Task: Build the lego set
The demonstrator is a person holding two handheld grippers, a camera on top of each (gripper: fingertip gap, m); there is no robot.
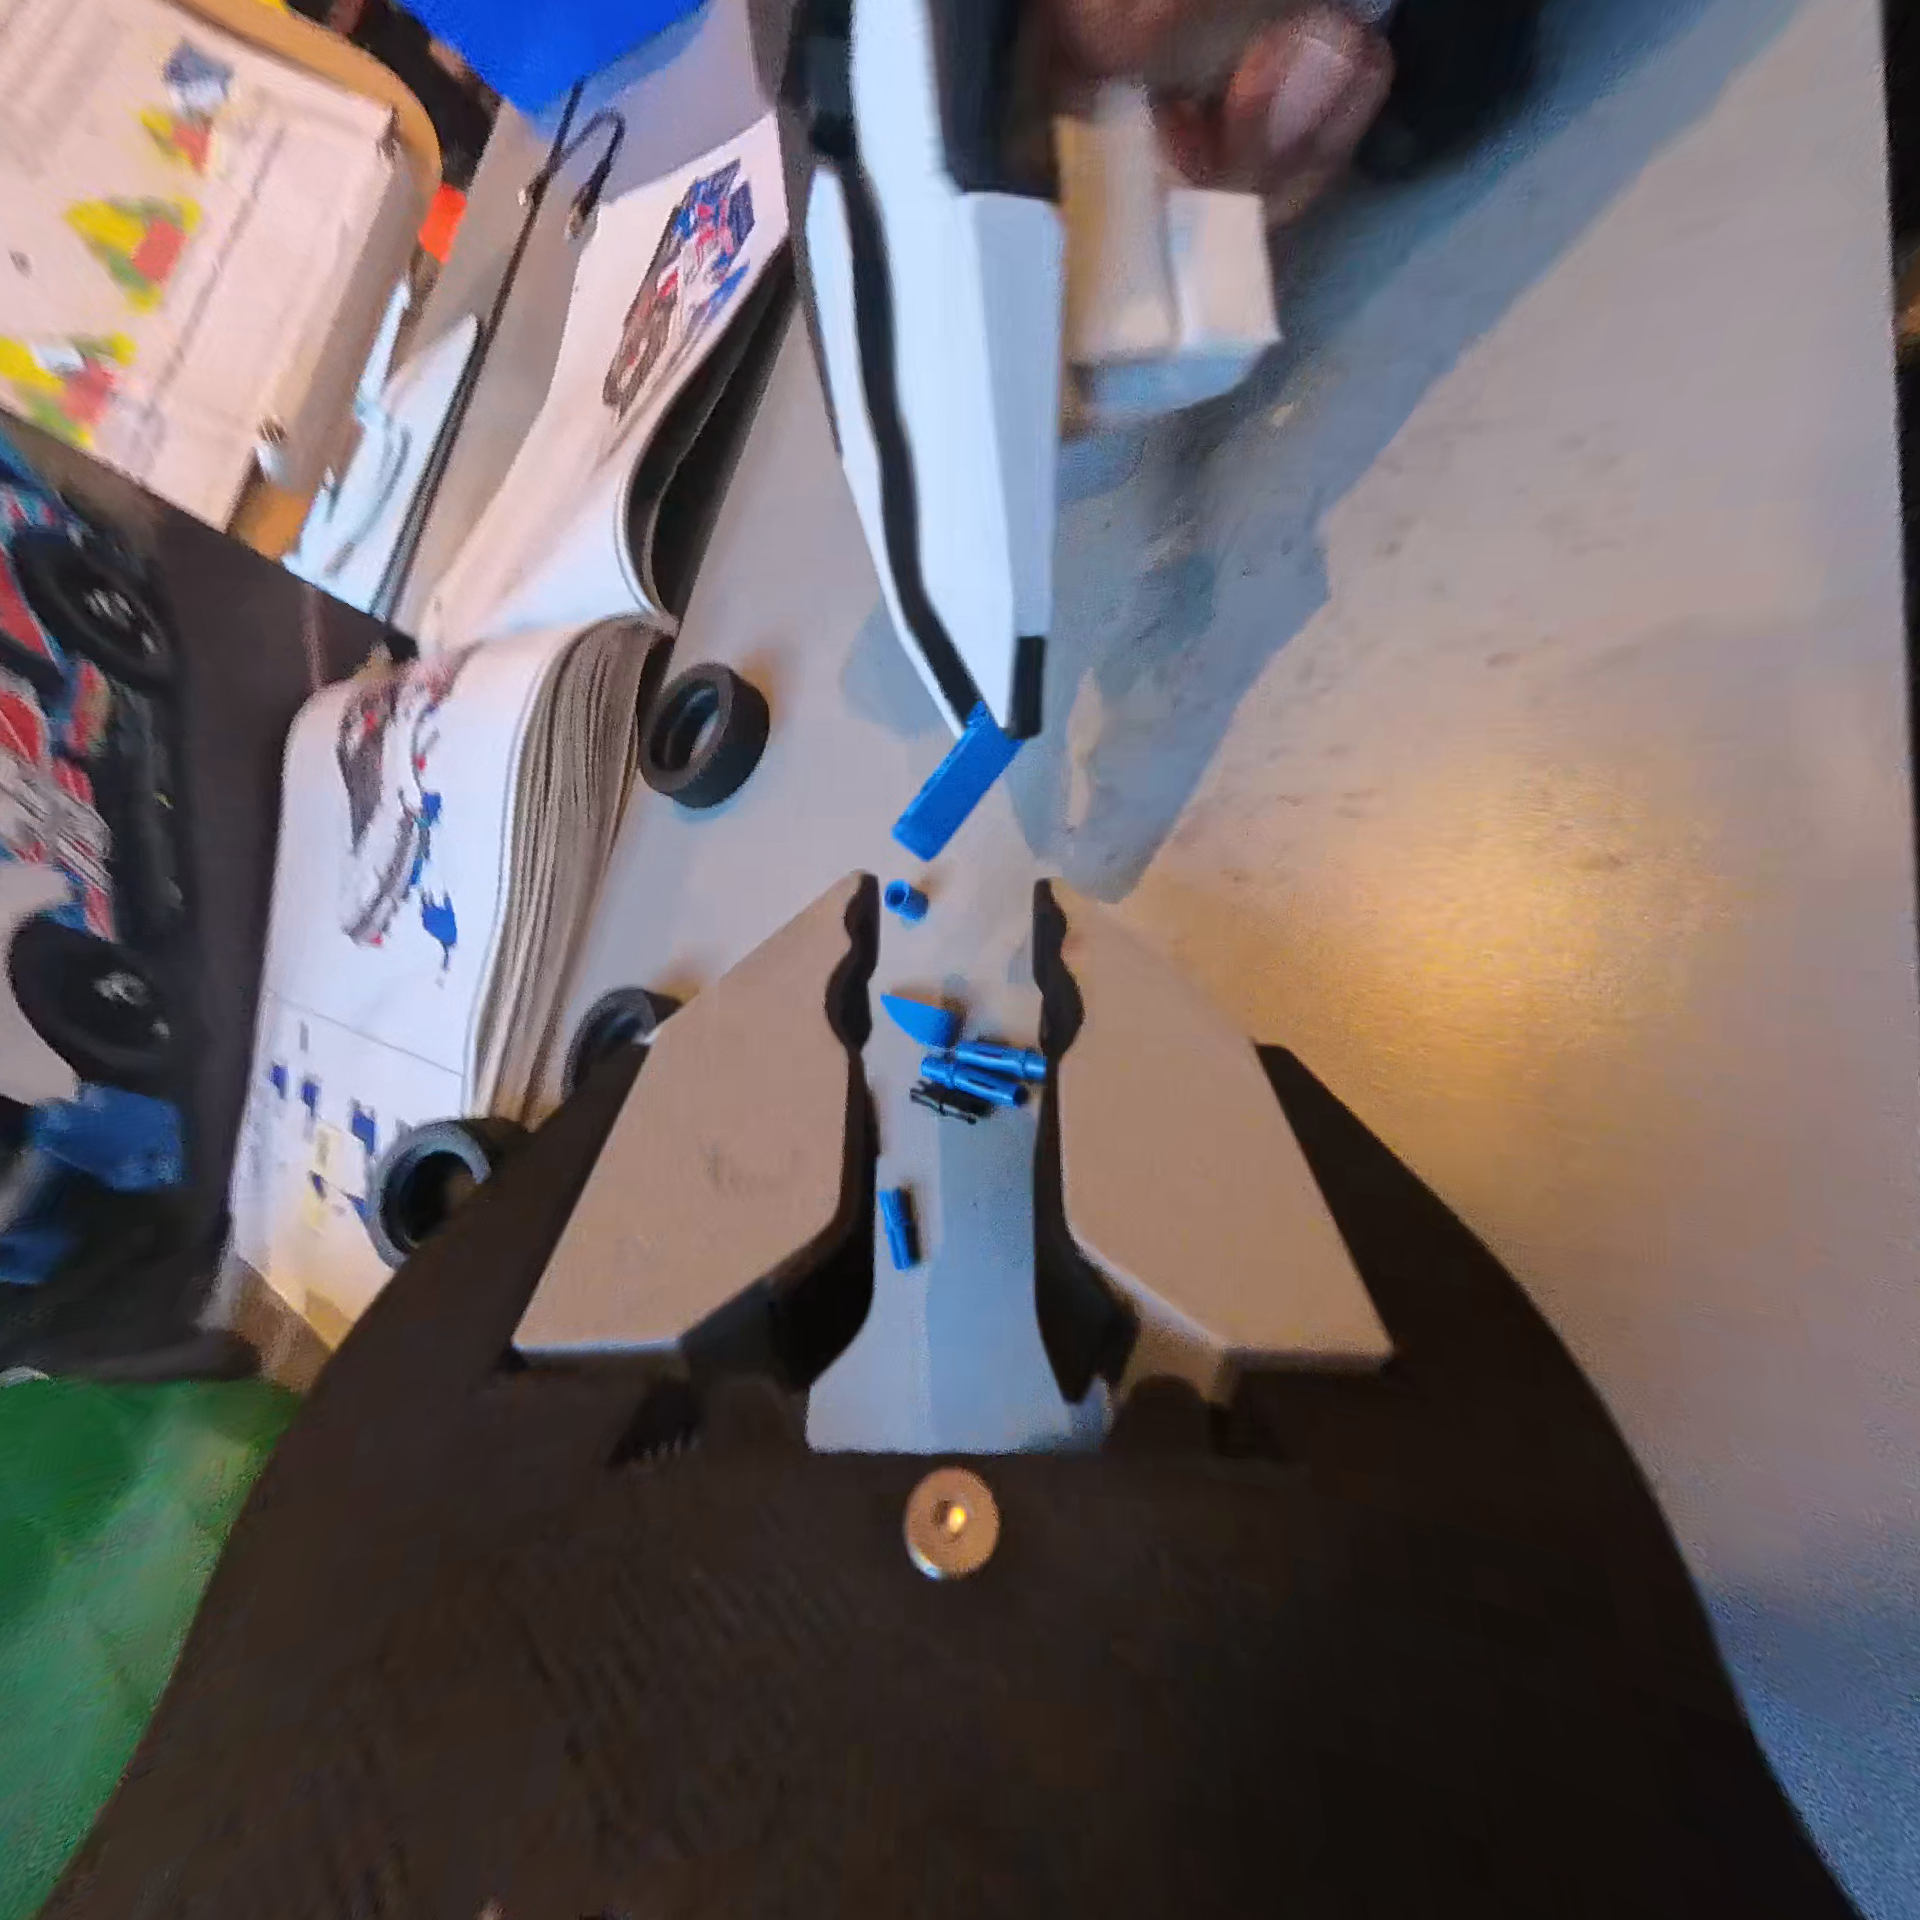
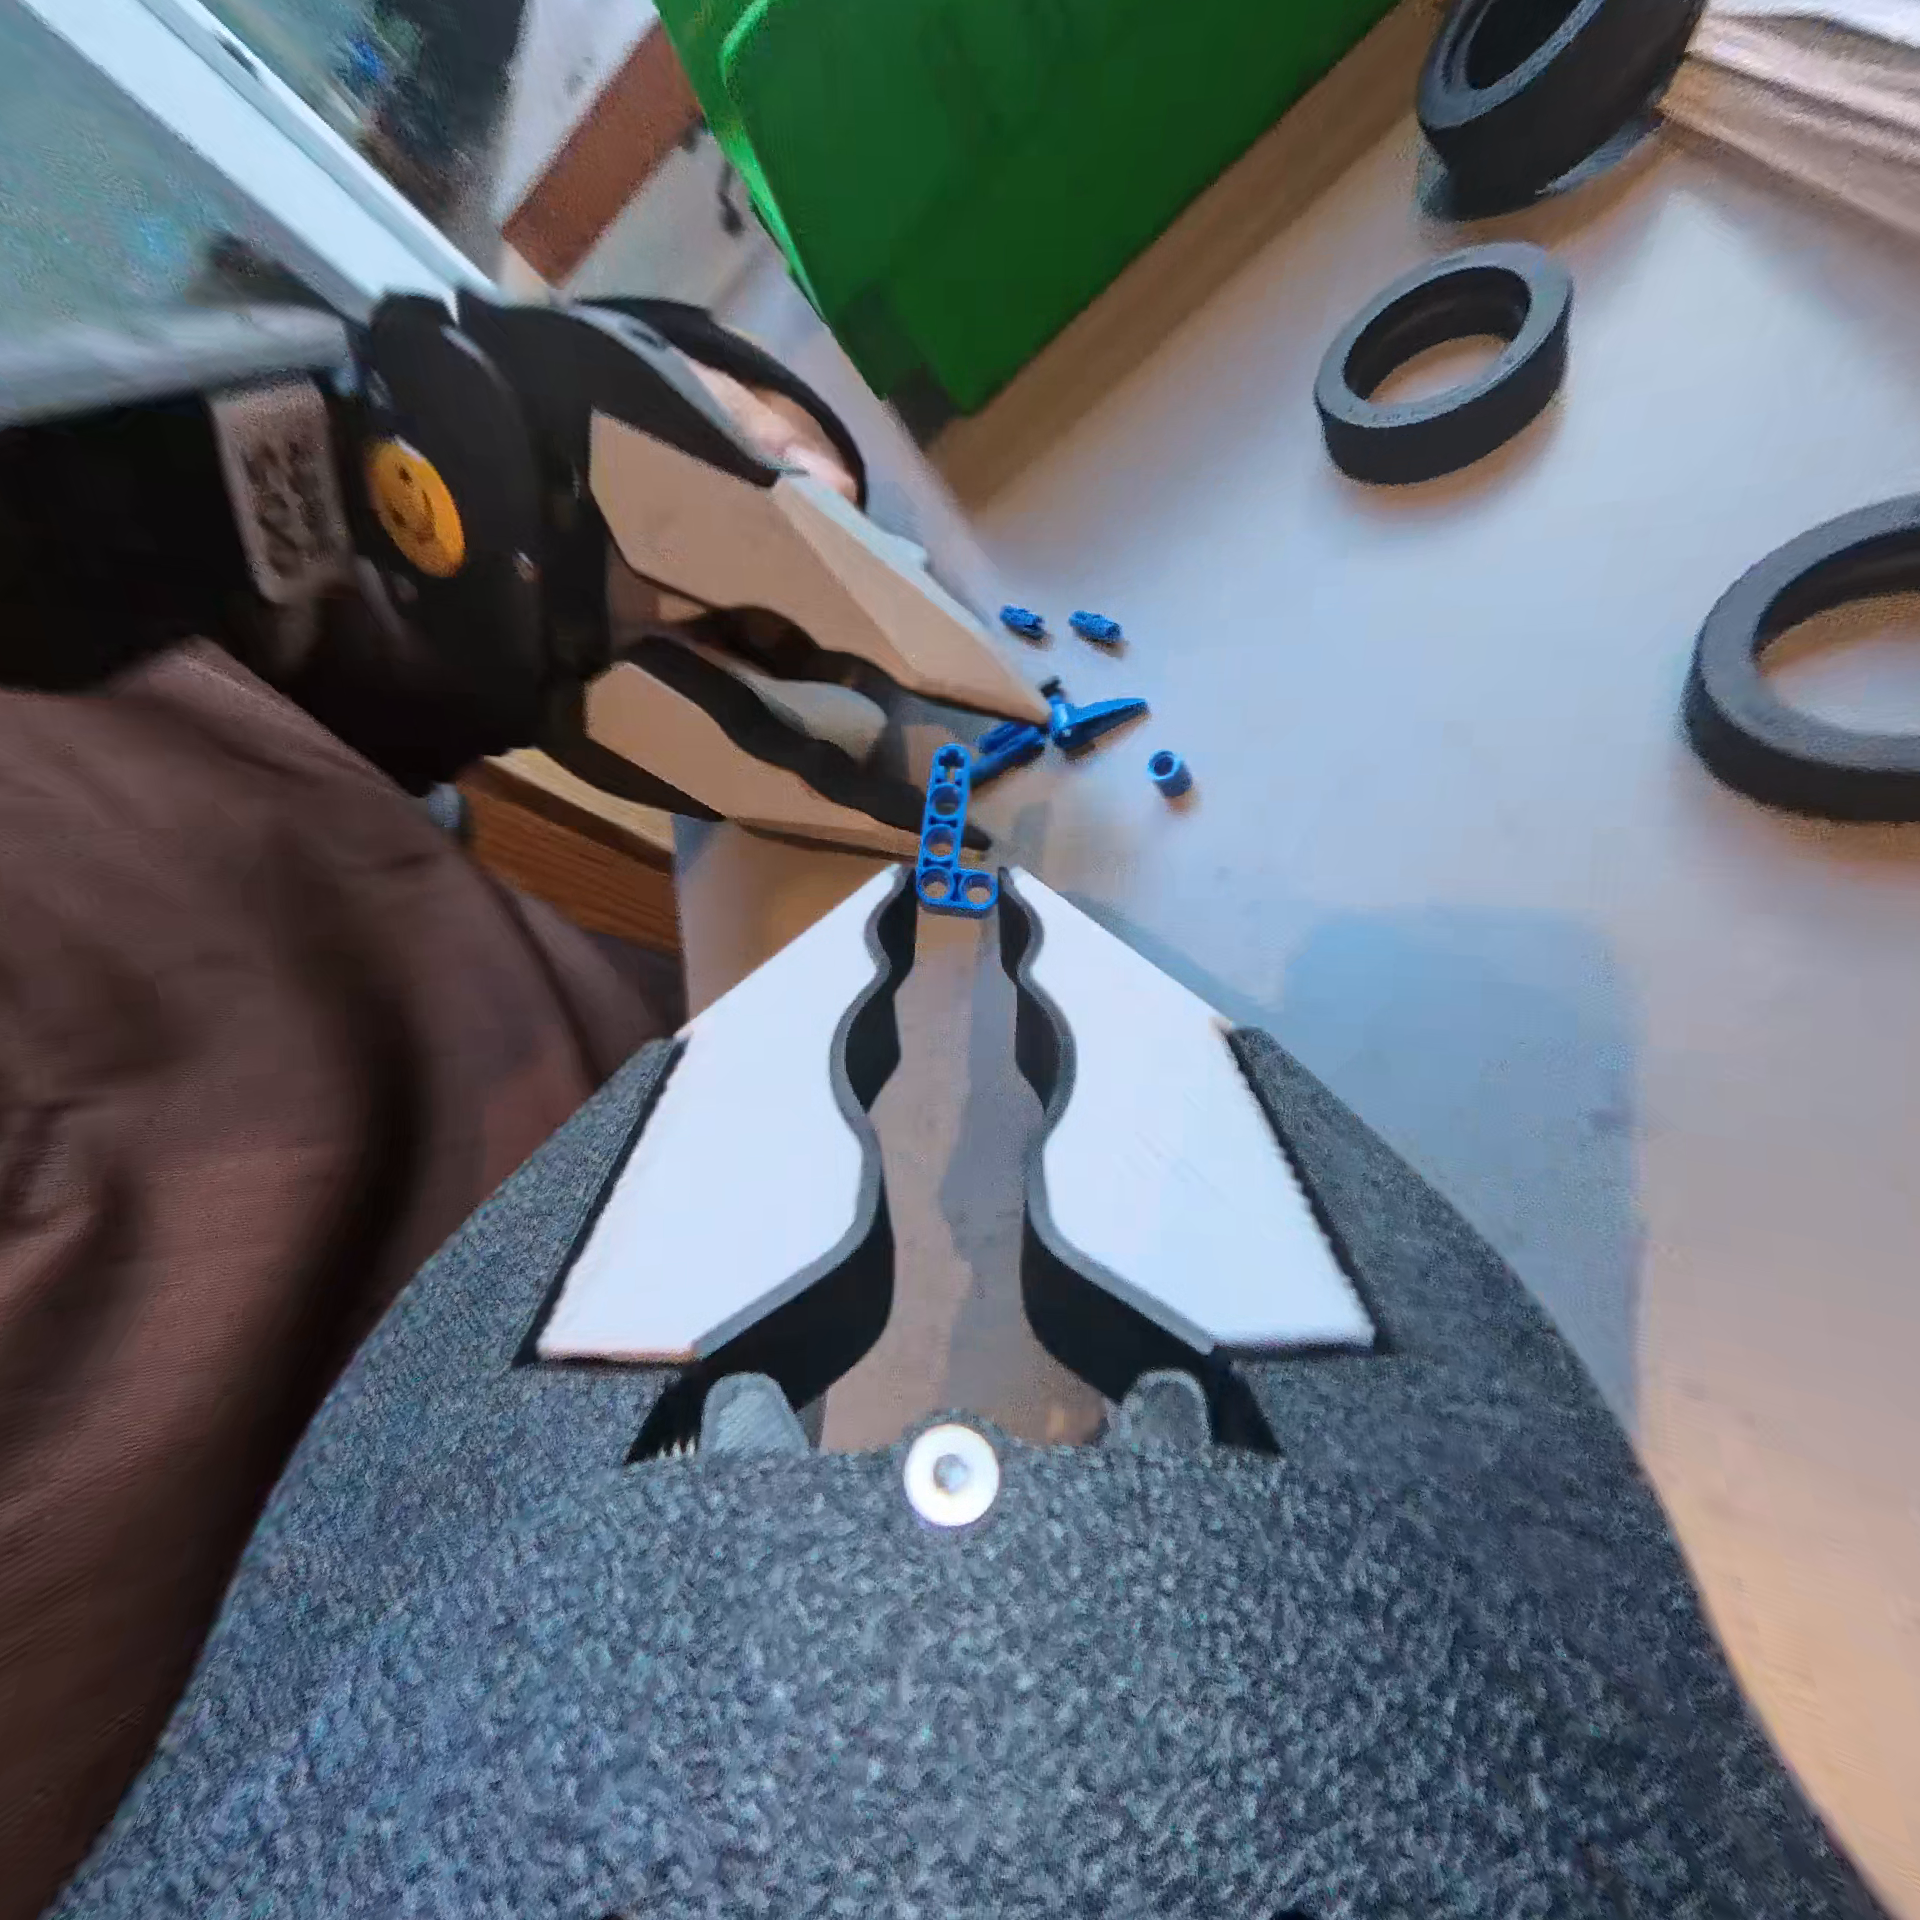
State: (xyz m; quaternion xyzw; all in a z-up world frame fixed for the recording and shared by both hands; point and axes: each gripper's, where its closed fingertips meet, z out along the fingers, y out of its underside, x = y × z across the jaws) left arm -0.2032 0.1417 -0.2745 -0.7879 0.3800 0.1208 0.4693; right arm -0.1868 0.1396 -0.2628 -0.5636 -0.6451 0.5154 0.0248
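The right tongs (image 2: pixel 954 883) are clamped on a blue L-beam (image 2: pixel 951 836), pinching its short foot at the very tips so the long arm sticks out ahead, above the counter (image 2: pixel 1455 831). The left tongs (image 1: pixel 951 894) stand apart with nothing between them, hovering low over the loose parts.

Take the blue wedge (image 1: pixel 920 1016) as the marker. Right beside it, towards the left tongs' base, lie two blue pins (image 1: pixel 982 1070) and a black pin (image 1: pixel 945 1103), bunched together. Farther that way sits a lone blue pin (image 1: pixel 897 1226). On the opposite side of the wedge, a small blue bush (image 1: pixel 906 899) lies by the left fingertip (image 1: pixel 857 904). Beyond that, the L-beam (image 1: pixel 954 781) hangs from the right tongs (image 1: pixel 1003 717). Off to the wedge's left sit three black tyres (image 1: pixel 704 732), against an open booklet (image 1: pixel 416 831).
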